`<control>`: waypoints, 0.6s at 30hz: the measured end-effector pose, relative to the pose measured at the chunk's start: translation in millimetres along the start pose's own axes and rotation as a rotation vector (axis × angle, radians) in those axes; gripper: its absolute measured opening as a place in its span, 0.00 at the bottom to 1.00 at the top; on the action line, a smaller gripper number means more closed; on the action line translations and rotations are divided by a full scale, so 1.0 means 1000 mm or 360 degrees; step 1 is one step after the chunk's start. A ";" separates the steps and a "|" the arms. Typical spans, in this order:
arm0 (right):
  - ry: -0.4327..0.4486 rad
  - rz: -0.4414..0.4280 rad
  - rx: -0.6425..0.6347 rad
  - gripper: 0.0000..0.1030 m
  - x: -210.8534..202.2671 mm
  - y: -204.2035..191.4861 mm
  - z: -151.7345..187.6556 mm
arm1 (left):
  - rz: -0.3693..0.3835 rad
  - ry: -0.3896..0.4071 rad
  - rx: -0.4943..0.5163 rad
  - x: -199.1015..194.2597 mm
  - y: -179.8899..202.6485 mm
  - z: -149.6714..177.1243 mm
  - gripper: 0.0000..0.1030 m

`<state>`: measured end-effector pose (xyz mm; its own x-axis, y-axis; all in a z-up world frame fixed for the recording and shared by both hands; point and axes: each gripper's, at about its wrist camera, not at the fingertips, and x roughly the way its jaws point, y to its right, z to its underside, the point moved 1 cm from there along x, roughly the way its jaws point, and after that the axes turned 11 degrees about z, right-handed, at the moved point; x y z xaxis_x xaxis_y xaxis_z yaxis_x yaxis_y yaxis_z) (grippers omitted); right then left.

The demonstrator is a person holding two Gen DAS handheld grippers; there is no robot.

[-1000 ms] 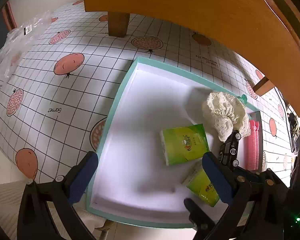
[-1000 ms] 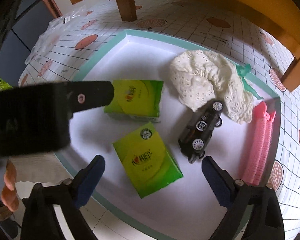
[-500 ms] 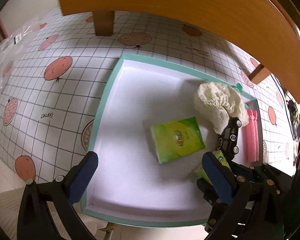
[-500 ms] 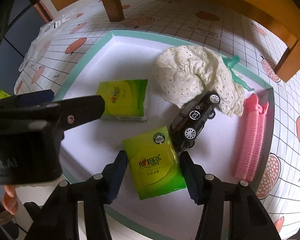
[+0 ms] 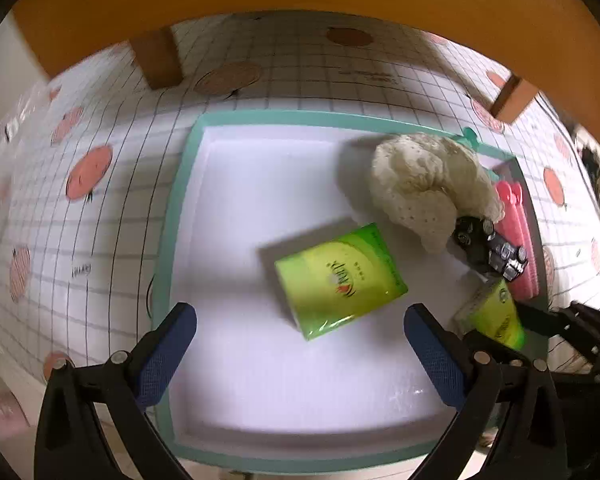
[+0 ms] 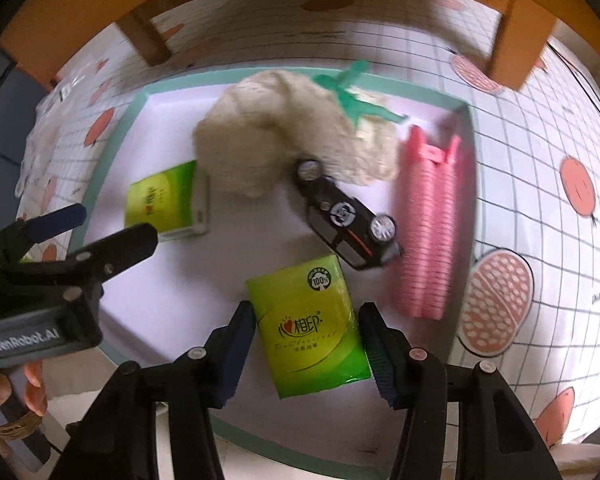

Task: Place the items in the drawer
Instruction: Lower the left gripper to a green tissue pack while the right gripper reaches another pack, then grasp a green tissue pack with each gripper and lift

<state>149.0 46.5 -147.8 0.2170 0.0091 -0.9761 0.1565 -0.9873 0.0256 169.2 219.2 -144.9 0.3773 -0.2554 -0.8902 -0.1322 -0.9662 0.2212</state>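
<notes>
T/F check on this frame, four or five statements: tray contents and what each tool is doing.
1. The right tool is shut on a green tissue pack. True.
2. The left tool grips the other tissue pack. False: it is open, holding nothing.
3. The black toy car lies on its side. True.
4. The pink hair roller sits outside the tray. False: it lies inside, along one wall.

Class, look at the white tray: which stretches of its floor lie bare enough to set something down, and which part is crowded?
Bare: the tray's left half, between its teal rim and the loose tissue pack; also the near strip below that pack. Crowded: the right side, where lace cloth, toy car, pink rollers and the gripped tissue pack cluster.
</notes>
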 end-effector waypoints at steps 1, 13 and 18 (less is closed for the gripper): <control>-0.0007 -0.0006 0.0016 0.55 0.000 0.003 0.000 | -0.0018 -0.0005 0.0037 0.002 0.003 -0.001 1.00; -0.0022 -0.0012 0.0036 0.55 -0.007 0.023 0.008 | -0.0163 -0.0100 0.0410 0.030 0.027 -0.013 0.89; -0.0025 -0.0009 0.0043 0.55 -0.003 0.014 0.004 | -0.0097 -0.0102 0.0376 0.029 0.022 -0.014 0.69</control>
<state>146.1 32.4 -145.2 0.2010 0.0122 -0.9795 0.1318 -0.9912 0.0147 190.4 190.1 -160.7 0.3332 -0.1872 -0.9241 -0.3245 -0.9430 0.0740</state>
